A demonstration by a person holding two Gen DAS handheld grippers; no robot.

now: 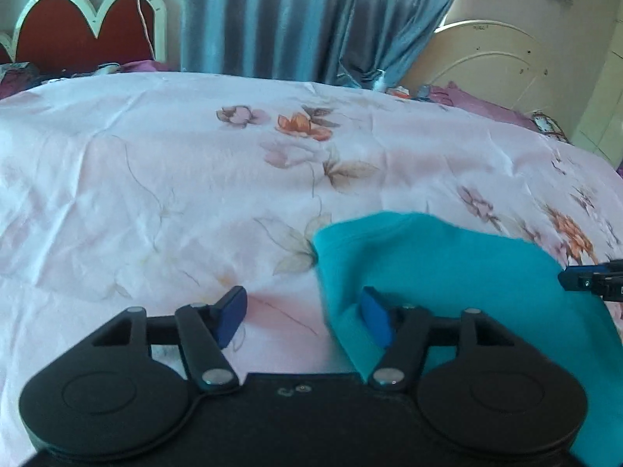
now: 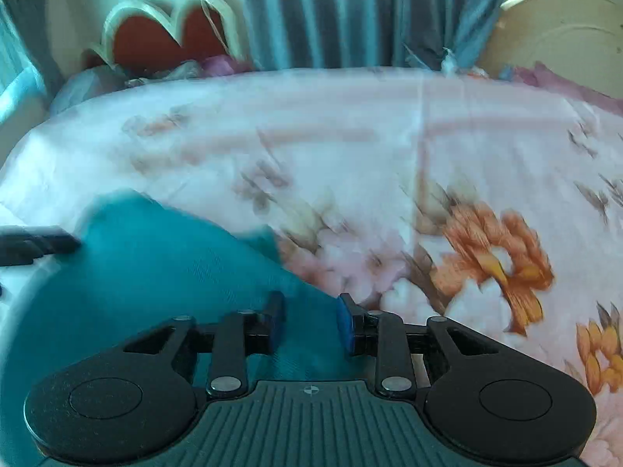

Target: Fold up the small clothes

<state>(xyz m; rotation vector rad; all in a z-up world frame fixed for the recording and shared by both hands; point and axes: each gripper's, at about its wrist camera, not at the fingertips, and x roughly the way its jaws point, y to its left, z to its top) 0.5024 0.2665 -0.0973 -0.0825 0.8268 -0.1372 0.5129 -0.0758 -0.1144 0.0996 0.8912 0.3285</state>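
A small teal garment (image 1: 459,268) lies on the floral bedsheet (image 1: 155,179). In the left wrist view it fills the lower right. My left gripper (image 1: 303,317) is open, its right fingertip (image 1: 375,319) against the garment's left edge and its left fingertip over bare sheet. In the right wrist view the garment (image 2: 155,272) fills the lower left, blurred by motion. My right gripper (image 2: 309,323) is open with cloth between and under its fingers. Each gripper's tip shows at the edge of the other's view, the right one (image 1: 588,278) and the left one (image 2: 39,245).
The bed is covered by the pink floral sheet (image 2: 428,155). A red and white headboard (image 1: 85,27) and blue curtains (image 1: 296,19) stand behind it. A cream footboard (image 1: 490,58) is at the back right, with purple bedding (image 1: 479,101) beside it.
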